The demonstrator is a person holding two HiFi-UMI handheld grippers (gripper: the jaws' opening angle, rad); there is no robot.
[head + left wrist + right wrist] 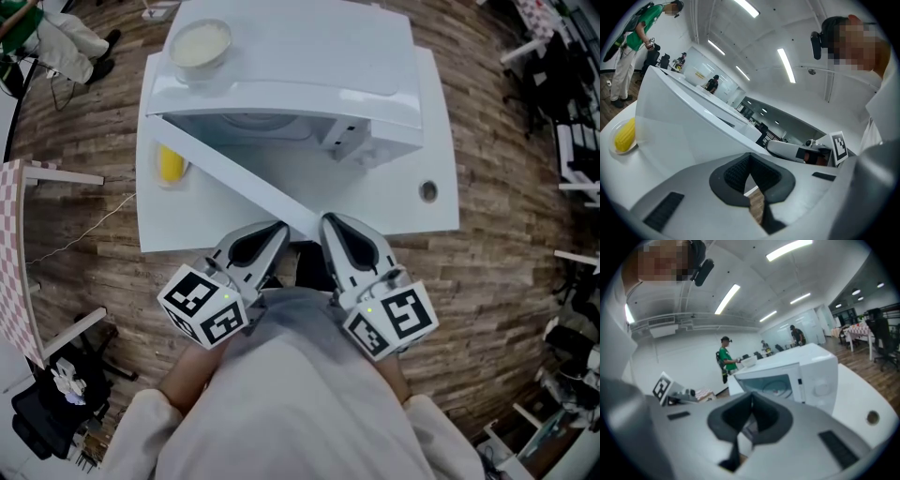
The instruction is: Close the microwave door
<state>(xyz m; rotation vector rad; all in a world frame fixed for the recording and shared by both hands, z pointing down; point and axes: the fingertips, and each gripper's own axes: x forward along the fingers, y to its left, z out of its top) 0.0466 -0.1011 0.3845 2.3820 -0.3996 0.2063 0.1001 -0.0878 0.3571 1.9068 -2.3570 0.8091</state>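
— Where is the microwave [309, 66], and how does its door stand?

— It sits on the white counter [412, 202], in the upper middle of the head view. The microwave door [234, 173] is wide open. It runs as a slanted white band from the upper left of the oven down toward the lower middle of the frame.

— And the two tools?

— Both are low in the middle of the frame, at the door's free edge. The left gripper [272, 234] is just to the left of that edge and the right gripper [330, 223] just to the right. Whether either one touches the door I cannot tell from above.

— What about the jaws?

— Each gripper view shows them pressed together at the tips with nothing between them.

— Any containers?

— A bowl [199, 44] stands on top of the microwave, at its left corner. It holds something pale, possibly rice, but it is too blurred to be sure. On the counter at the left, beyond the open door, a yellow corn cob [171, 164] lies on a small plate [614, 150].

— Is there anything inside the oven?

— The right gripper view shows a round glass turntable [776, 387] in the cavity, and I can make out nothing on it.
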